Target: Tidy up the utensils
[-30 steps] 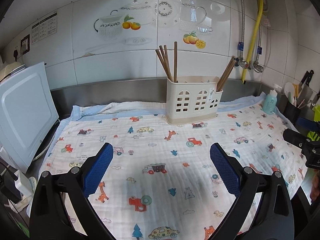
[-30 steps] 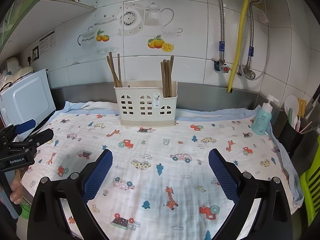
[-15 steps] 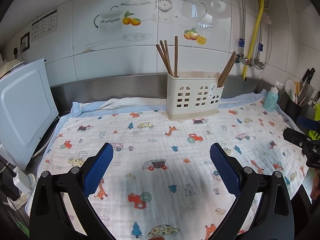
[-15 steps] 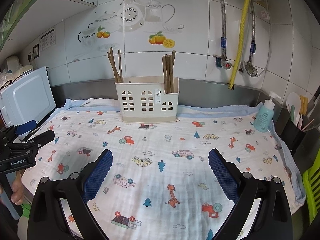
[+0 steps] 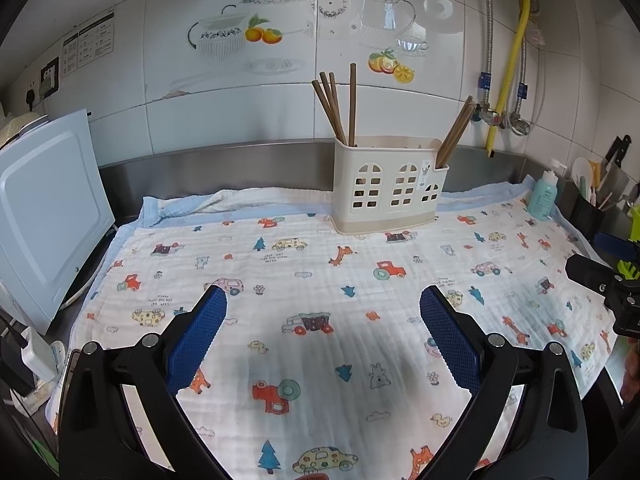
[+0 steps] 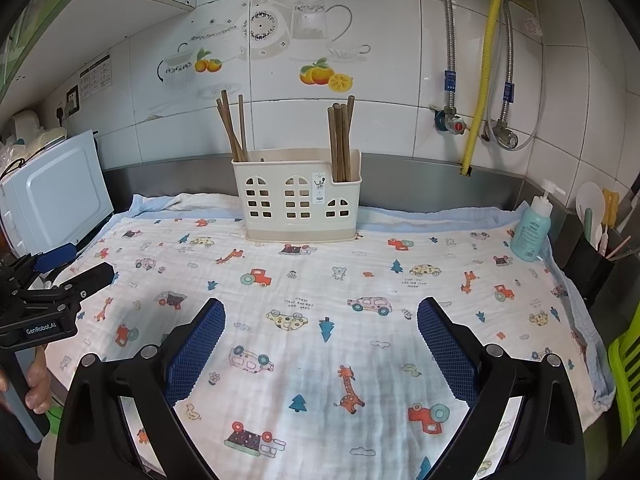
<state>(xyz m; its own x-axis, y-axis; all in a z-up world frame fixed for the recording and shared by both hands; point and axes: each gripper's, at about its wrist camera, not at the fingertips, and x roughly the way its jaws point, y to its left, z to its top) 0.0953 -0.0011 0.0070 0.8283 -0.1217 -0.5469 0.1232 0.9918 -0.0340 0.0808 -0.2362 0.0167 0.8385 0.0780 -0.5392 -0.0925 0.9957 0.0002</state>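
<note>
While both grippers hang over the cloth, this is how it looks from where I'm standing:

Left gripper (image 5: 323,312): jaws spread wide, nothing between the blue pads (image 5: 198,336), just printed cloth under the gap. It also shows at 9 o'clock in the right wrist view, same story, empty.

Right gripper (image 6: 321,314): also wide open and holding nothing. Its black tip pokes in at 3 o'clock of the left wrist view.

Utensil holder (image 6: 297,196): cream plastic caddy with little window cutouts, standing upright at 12 o'clock from both grippers, at the back of the cloth near the steel backsplash (image 6: 420,178). Well apart from both sets of fingers.

Left chopsticks (image 6: 232,128): a brown bunch in the caddy's left end compartment, 4 by my count in the left wrist view, fanned out and leaning a bit.

Right chopsticks (image 6: 340,140): a tighter bundle in the right end compartment. Can't count them for sure.

Middle compartment: can't really see inside from here.

Cloth (image 6: 360,280): white with cartoon cars, giraffes and trees, covering the counter, a blue layer peeking out at the back edge.

Soap bottle (image 6: 532,228): teal pump bottle at 2 o'clock, on the cloth's right edge.

Black cup (image 6: 588,268): just past the bottle, with a white spoon and other bits in it.

White appliance (image 6: 60,196): at 10 o'clock, off the cloth's left side.
</note>
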